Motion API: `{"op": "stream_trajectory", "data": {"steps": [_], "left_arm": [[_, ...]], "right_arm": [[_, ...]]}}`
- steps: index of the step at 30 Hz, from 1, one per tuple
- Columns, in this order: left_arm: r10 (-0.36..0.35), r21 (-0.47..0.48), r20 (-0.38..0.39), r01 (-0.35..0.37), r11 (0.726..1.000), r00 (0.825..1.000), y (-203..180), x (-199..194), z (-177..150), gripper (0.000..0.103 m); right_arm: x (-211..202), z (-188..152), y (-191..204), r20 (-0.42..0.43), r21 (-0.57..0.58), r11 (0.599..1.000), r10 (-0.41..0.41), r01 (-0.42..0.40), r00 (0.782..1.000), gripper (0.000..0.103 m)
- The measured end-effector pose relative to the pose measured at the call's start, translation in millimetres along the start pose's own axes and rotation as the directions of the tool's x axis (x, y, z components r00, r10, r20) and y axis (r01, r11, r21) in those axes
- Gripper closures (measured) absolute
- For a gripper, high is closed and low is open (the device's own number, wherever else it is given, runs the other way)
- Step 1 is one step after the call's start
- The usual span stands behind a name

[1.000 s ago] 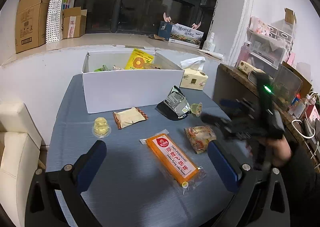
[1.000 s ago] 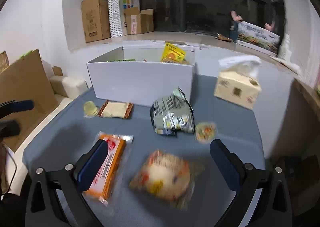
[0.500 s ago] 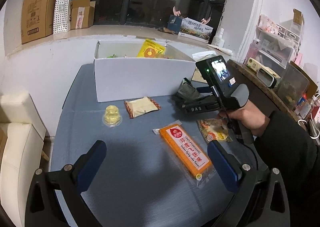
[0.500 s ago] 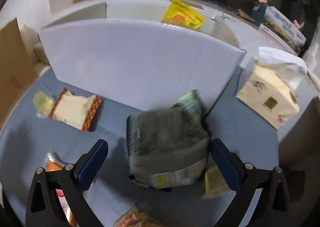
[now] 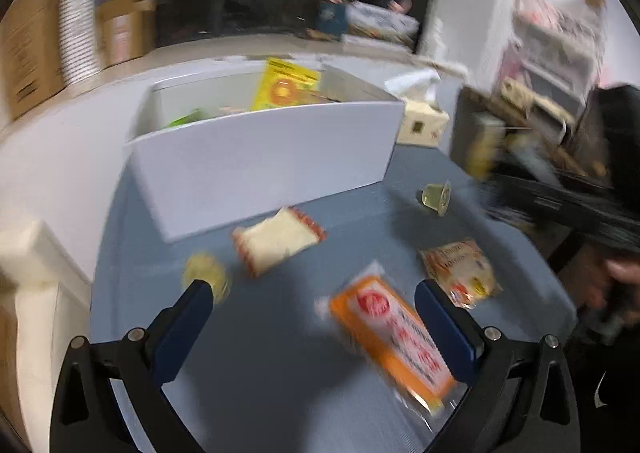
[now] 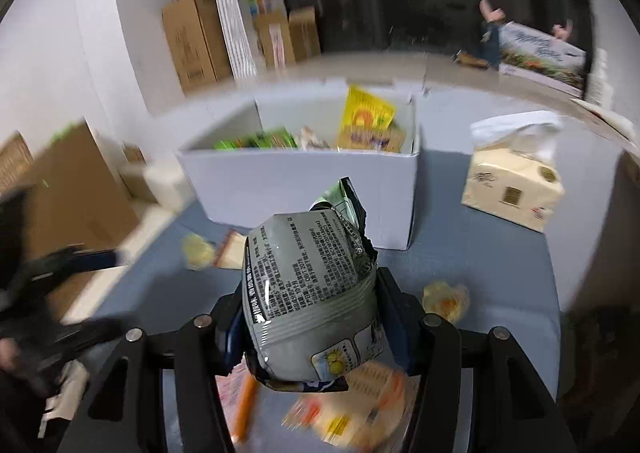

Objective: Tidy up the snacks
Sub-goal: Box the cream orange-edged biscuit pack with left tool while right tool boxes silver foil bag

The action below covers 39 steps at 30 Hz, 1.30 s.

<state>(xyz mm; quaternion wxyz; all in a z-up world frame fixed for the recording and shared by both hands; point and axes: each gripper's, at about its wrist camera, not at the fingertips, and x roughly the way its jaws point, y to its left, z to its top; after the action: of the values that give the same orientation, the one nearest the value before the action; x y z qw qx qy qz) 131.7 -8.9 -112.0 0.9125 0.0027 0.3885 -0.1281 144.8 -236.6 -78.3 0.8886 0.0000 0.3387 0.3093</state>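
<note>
Dim indoor light, heavy motion blur, fisheye-warped edges, perhaps glare.

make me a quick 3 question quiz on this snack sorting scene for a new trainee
1. True or false: the right gripper is shut on the grey snack bag.
2. What stands upright inside the white box?
A. a yellow packet
B. a tissue pack
C. a jelly cup
3. Fill in: between the fingers of the open left gripper, on the blue table, lies the ______ packet.

Key:
1. True. The bag is pinched between the jaws and lifted off the table.
2. A. The yellow packet stands at the back of the box; the tissue pack sits outside it.
3. orange
</note>
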Motion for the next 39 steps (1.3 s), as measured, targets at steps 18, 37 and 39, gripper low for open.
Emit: {"op": "stream_trajectory", "data": {"steps": [18,37,39], "left_arm": [[0.053,0.017,-0.263,-0.050,0.999,0.963,34.6,129.3,41.3,0.016],[-0.073,-0.011,0.128,0.075,0.997,0.989,11.5,-18.5,52.7,0.060],[-0.072,-0.017,0.159,0.076,0.997,0.985,13.0,-26.9,73.3,0.060]], "right_arm": [[-46.8,-39.1,-5.7,0.064,0.089,0.995,0.033,-0.039,0.997,0.041],[-37.9,-28.4,6.6,0.067,0.076,0.995,0.061,-0.066,0.996,0.041],[-32.7,-15.0,8.5,0.075,0.070,0.995,0.066,-0.072,0.995,0.041]]}}
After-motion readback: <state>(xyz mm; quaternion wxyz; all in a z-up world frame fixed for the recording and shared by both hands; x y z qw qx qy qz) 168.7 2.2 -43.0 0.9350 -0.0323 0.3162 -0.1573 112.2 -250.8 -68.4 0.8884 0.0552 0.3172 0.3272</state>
